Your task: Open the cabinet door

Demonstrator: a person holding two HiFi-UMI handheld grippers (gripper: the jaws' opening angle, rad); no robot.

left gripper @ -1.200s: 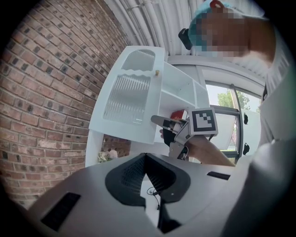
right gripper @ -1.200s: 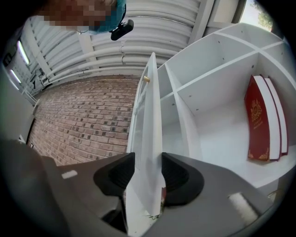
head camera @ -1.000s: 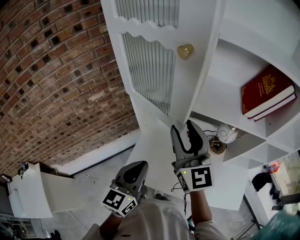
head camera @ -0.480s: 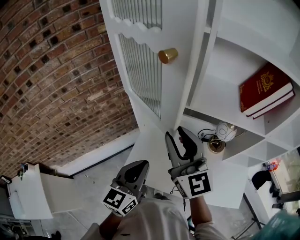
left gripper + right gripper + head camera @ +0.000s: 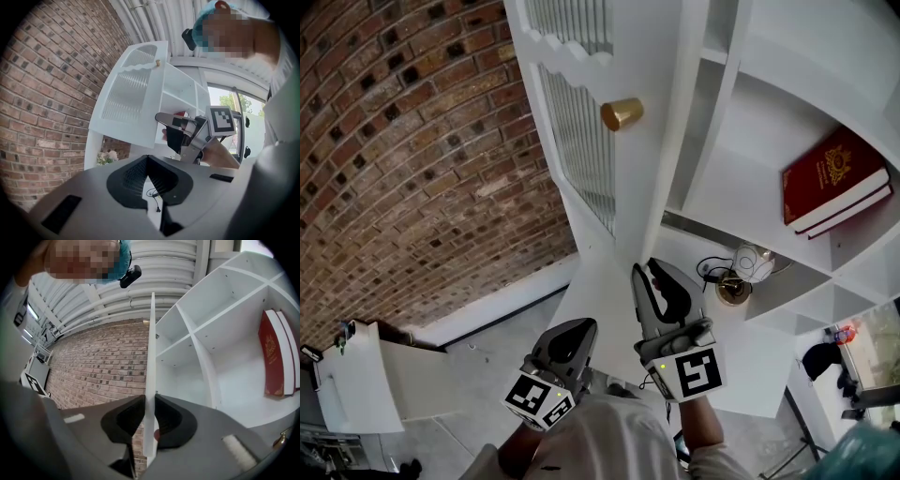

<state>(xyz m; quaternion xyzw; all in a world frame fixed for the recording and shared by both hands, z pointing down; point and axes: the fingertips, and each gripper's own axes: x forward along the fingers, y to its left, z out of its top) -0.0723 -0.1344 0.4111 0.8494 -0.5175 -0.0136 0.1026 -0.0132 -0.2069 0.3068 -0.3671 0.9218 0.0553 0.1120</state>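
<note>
The white cabinet door (image 5: 630, 56) with ribbed glass panels and a brass knob (image 5: 622, 113) stands partly open. Its free edge (image 5: 150, 357) runs between the jaws of my right gripper (image 5: 150, 398). Those jaws have just been closing, and their pads now press on the edge from both sides, well below the knob. In the head view the right gripper (image 5: 648, 266) reaches up at the door's lower edge. My left gripper (image 5: 572, 330) hangs lower left, shut and empty, away from the door (image 5: 126, 101). The left gripper view shows its jaw tips (image 5: 147, 157) together and the right gripper (image 5: 161, 125) beyond.
A red book (image 5: 836, 183) leans in an open shelf compartment on the right. Below it lie a small round lamp (image 5: 752, 265) and a black cable. A brick wall (image 5: 412, 141) runs along the left, with a white bench (image 5: 366, 384) at its foot.
The door has swung further open, its knob shifting left in the head view. The right gripper's jaws have closed onto the door's edge. The left gripper has stayed still.
</note>
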